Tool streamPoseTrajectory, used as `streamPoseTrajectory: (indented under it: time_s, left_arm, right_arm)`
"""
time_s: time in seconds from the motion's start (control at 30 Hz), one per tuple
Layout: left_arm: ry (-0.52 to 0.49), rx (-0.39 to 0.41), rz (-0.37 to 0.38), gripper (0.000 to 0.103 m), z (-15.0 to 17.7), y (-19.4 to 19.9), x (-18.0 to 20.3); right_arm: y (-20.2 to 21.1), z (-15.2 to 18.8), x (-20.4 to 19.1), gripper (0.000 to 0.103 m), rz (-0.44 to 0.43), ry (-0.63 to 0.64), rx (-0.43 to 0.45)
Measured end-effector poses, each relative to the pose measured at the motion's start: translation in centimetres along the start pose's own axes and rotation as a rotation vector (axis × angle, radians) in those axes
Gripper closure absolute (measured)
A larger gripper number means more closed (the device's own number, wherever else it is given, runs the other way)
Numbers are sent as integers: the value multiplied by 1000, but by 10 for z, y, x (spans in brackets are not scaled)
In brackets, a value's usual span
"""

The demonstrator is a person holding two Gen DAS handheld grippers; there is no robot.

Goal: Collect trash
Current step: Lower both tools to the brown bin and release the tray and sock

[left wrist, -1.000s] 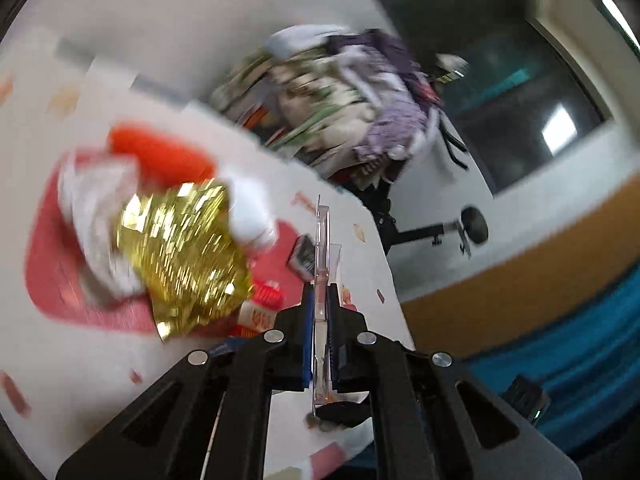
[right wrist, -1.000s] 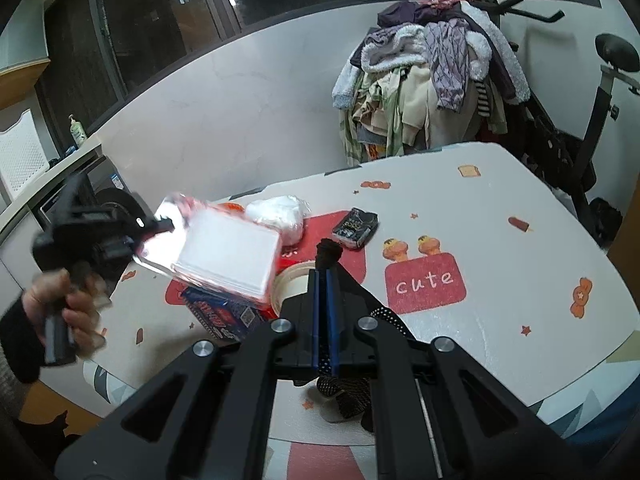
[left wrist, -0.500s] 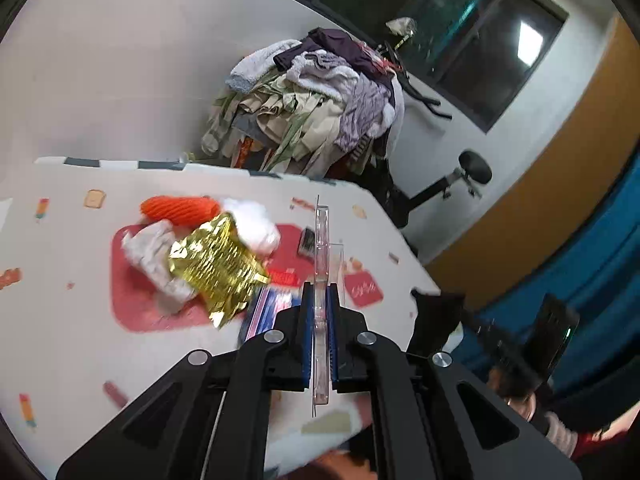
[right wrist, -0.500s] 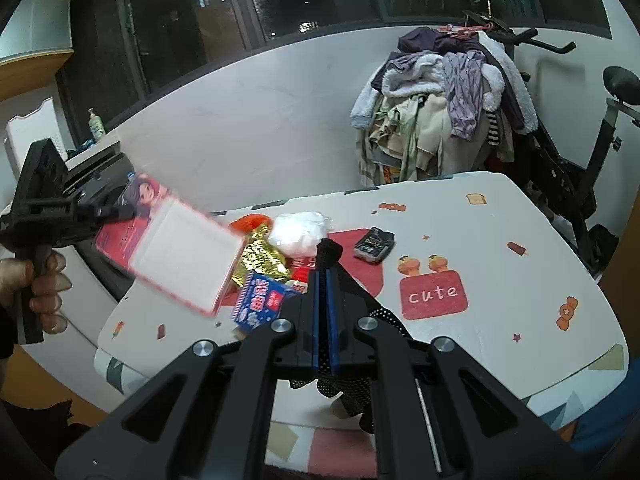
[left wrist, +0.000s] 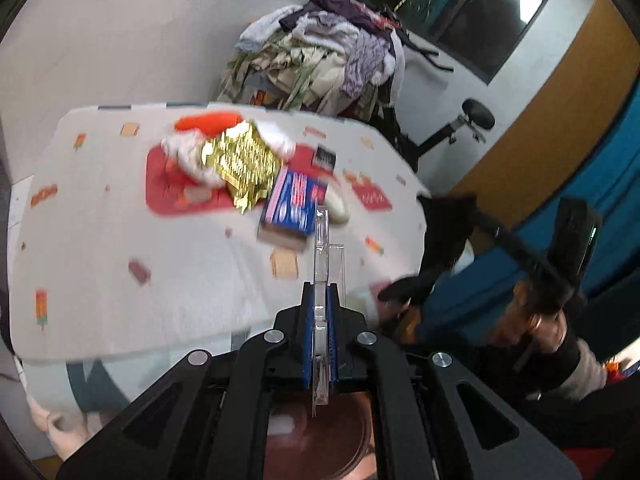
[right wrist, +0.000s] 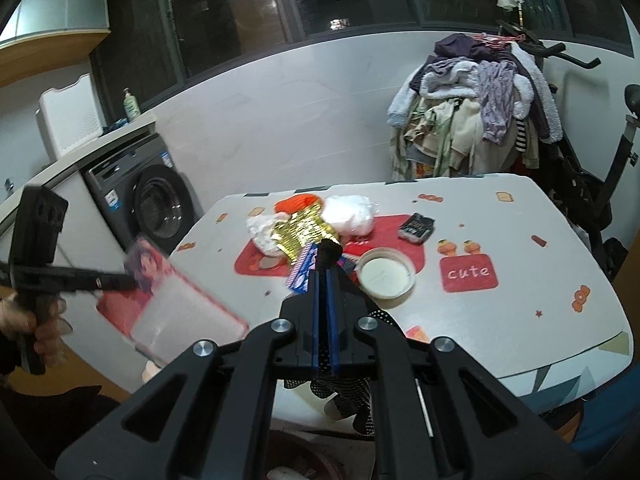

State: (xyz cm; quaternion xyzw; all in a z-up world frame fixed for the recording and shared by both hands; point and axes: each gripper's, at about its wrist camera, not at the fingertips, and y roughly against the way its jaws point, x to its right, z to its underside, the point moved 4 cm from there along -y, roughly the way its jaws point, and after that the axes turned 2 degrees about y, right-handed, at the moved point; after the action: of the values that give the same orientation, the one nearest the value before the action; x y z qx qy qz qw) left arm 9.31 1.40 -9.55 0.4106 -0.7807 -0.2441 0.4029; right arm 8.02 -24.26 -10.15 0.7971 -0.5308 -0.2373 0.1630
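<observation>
The clear plastic case (left wrist: pixel 322 264) with a red-bordered card inside stands edge-on, clamped between the closed jaws of the left tool (left wrist: pixel 320 300), held in the air off the near left edge of the counter (right wrist: pixel 520 312). The right tool (right wrist: pixel 326 280) is closed on a black mesh glove (right wrist: pixel 344 392) that hangs below it at the near edge. On the counter lie a gold foil wrapper (right wrist: pixel 304 232), a blue box (left wrist: pixel 294 204) and a white round lid (right wrist: pixel 386 276).
</observation>
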Motion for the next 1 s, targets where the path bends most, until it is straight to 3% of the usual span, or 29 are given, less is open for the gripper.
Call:
streamPoseTrajectory:
  time_s: [0.37,0.57,0.8,0.87,0.9,0.93,1.0]
  left_arm:
    - [-46,-154,-67,96,90,-42,-3]
    - [-85,-255,-114,96,128,-81,-2]
    - [-70,-310,-120,96,152,-106,-6]
    - [-51,-316,-85,90,155,-108,-6]
    - [-52,-312,-80,77,154,-107,-5]
    - [-61,-300,-89,58,153,-104,-4]
    - [-83,-255,-114,48,147,-95,0]
  right_arm:
    - [0,24,-23,95,-46,30,-54]
    - [-2,36,-28,95,-64,37,-87]
    - [-8,53,-33,95,-92,39,-133]
    - [-9,58,-35,95,-100,41,-147]
    - [-10,60,-36,95,-104,42,-151]
    - [-10,63,-37,95,-111,39,-158]
    - [-12,69,-41,95,-123,37,-178]
